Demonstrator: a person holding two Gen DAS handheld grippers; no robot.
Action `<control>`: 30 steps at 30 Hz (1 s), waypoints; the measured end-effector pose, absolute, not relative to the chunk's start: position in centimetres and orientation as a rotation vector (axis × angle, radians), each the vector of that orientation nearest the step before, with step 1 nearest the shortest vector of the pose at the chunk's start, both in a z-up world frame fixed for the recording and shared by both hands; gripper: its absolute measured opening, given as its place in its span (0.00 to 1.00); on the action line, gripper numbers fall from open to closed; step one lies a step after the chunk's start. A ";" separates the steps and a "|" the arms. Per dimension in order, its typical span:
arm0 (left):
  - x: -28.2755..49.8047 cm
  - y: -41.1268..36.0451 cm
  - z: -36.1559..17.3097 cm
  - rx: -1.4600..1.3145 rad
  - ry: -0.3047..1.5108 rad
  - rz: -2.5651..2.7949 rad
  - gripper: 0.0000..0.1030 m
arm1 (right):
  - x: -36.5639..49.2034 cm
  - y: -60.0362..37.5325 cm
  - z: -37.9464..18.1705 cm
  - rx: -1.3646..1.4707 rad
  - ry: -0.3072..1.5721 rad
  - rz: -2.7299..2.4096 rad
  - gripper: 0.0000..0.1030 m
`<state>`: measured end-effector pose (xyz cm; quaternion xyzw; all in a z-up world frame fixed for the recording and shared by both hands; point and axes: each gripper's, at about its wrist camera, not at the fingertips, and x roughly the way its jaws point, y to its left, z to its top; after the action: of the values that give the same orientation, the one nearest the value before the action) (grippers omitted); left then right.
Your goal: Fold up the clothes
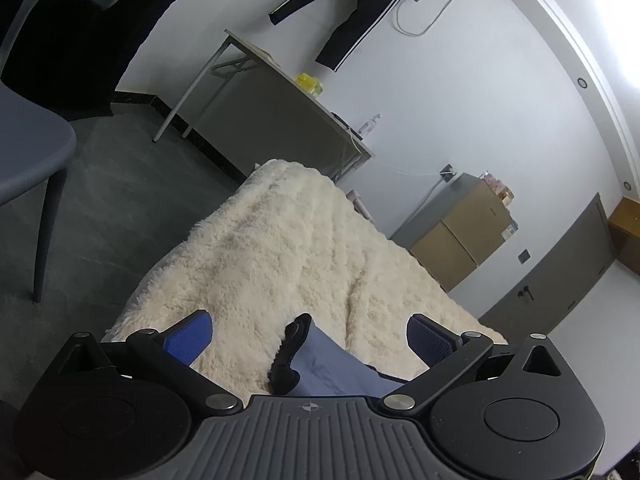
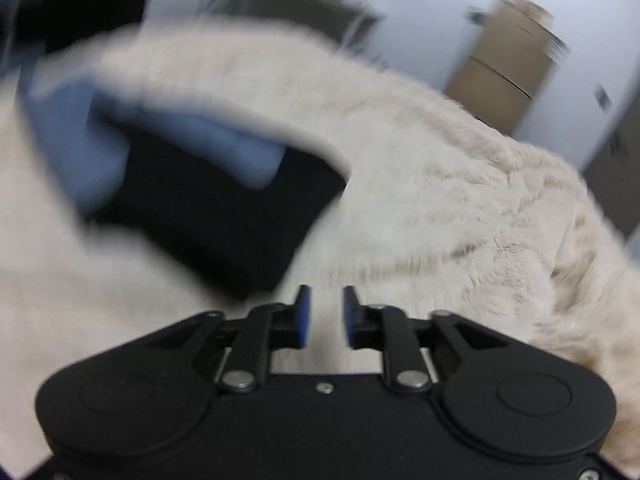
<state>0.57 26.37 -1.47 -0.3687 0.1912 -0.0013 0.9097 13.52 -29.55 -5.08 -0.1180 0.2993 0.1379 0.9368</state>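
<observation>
A blue garment with a black part lies on a cream fluffy blanket. In the left wrist view the blue cloth (image 1: 332, 368) and a black piece (image 1: 290, 354) lie just below my left gripper (image 1: 310, 336), whose blue pads (image 1: 192, 336) are spread wide and hold nothing. In the blurred right wrist view the garment shows as a blue fold (image 2: 168, 136) over a black part (image 2: 216, 216), ahead and to the left of my right gripper (image 2: 324, 314). Its pads (image 2: 304, 316) stand a narrow gap apart, with nothing between them, above the blanket (image 2: 460, 208).
A grey chair (image 1: 32, 152) stands on the dark floor at left. A white folding table (image 1: 280, 100) stands beyond the blanket (image 1: 280, 248). Cardboard boxes (image 1: 460, 236) stand by the wall at right. Black trousers (image 1: 360, 12) hang on the wall.
</observation>
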 end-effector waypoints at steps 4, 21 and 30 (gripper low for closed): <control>0.3 26.2 -1.3 -0.746 0.395 -0.005 1.00 | 18.4 -31.6 -5.8 0.047 0.691 0.338 0.51; 8.3 -13.2 -1.1 0.384 0.459 -0.700 0.88 | 29.6 -39.3 -8.1 0.543 0.834 0.643 0.40; 11.2 -23.4 -7.7 0.788 0.443 -0.633 0.13 | 32.6 -39.4 -10.6 0.631 0.887 0.796 0.15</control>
<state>11.24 -23.37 -7.73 0.3744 0.2102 -0.3007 0.8516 32.61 -39.42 -10.57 0.2923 0.4105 0.3684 0.7812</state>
